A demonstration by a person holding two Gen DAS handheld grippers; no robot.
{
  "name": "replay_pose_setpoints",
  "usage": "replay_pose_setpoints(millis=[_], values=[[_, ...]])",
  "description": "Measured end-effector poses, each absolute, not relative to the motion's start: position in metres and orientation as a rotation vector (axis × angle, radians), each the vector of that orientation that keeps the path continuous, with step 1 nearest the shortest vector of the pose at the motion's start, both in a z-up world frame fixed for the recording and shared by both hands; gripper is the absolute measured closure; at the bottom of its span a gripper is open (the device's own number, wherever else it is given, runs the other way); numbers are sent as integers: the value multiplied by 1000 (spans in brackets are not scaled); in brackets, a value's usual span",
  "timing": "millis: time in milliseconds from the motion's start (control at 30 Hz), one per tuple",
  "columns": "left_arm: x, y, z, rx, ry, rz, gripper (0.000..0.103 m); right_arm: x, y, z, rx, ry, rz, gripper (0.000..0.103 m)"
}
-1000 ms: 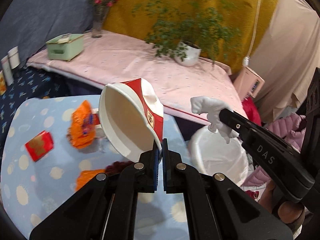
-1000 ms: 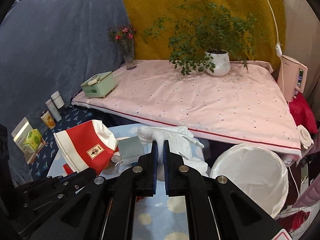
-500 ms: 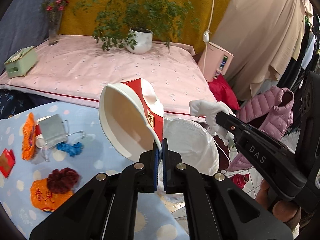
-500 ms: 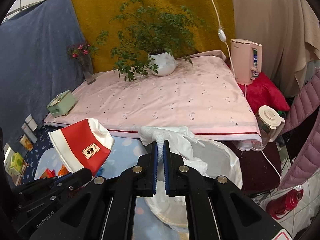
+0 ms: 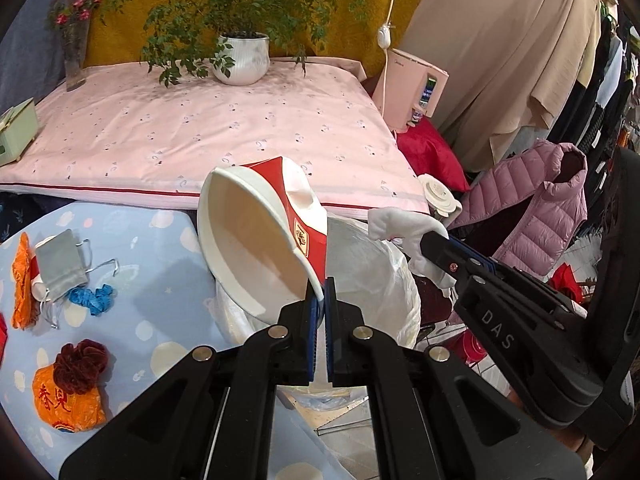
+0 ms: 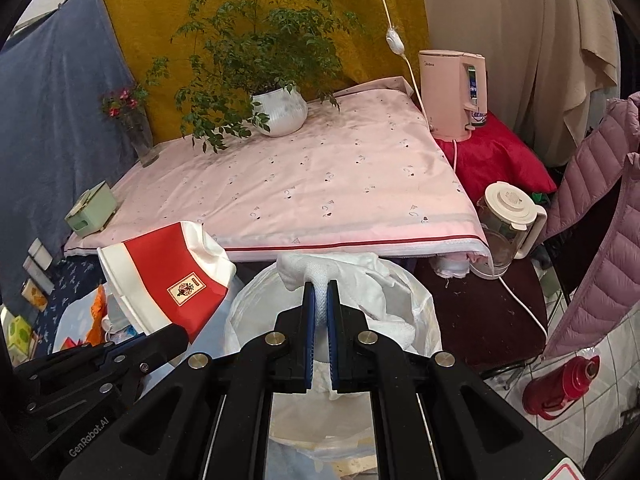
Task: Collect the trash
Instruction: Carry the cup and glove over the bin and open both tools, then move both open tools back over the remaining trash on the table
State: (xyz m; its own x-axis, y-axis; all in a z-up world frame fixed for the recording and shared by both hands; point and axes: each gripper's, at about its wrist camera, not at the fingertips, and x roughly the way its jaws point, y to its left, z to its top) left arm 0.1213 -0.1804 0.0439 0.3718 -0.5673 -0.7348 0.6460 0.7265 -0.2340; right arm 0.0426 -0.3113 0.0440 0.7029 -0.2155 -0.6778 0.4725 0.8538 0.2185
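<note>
While our left tool (image 5: 320,304) clamps the paper bowl (image 5: 256,248), our right tool (image 6: 320,300) pinches the white tissue (image 6: 320,272) nearer above the lined bin (image 6: 416,320).

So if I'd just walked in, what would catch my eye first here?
Probably the crushed red-and-white paper bowl, pinched by its rim in the left gripper, tilted beside a bin lined with a white bag. Next to it, the right gripper clamps a crumpled white tissue over that bin's mouth. Behind both sits a leafy potted plant on a pink cloth.
</note>
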Motion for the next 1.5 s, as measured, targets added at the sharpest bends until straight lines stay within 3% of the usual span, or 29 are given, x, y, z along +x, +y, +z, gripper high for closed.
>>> replay_pose_setpoints(millis=[167, 233, 300, 400, 567, 800, 900, 1133, 1500], values=[[122, -189, 38, 109, 905, -784, 99, 44, -315, 38, 407, 701, -399, 92], [123, -189, 36, 110, 910, -779, 89, 45, -316, 36, 408, 701, -404, 89], [125, -185, 35, 101, 904, -754, 68, 45, -317, 35, 416, 699, -407, 80], [127, -180, 33, 97, 900, -736, 66, 44, -317, 36, 424, 689, -412, 72], [130, -172, 35, 89, 888, -712, 65, 45, -312, 38, 415, 684, -406, 68], [134, -151, 36, 72, 879, -664, 55, 48, -295, 44, 373, 682, -391, 59], [135, -137, 35, 66, 873, -628, 48, 50, -286, 47, 362, 680, -376, 57], [142, -98, 33, 25, 875, -552, 44, 56, -255, 55, 327, 679, -324, 57], [154, -26, 27, -34, 872, -409, 31, 80, -189, 56, 275, 704, -213, 48]])
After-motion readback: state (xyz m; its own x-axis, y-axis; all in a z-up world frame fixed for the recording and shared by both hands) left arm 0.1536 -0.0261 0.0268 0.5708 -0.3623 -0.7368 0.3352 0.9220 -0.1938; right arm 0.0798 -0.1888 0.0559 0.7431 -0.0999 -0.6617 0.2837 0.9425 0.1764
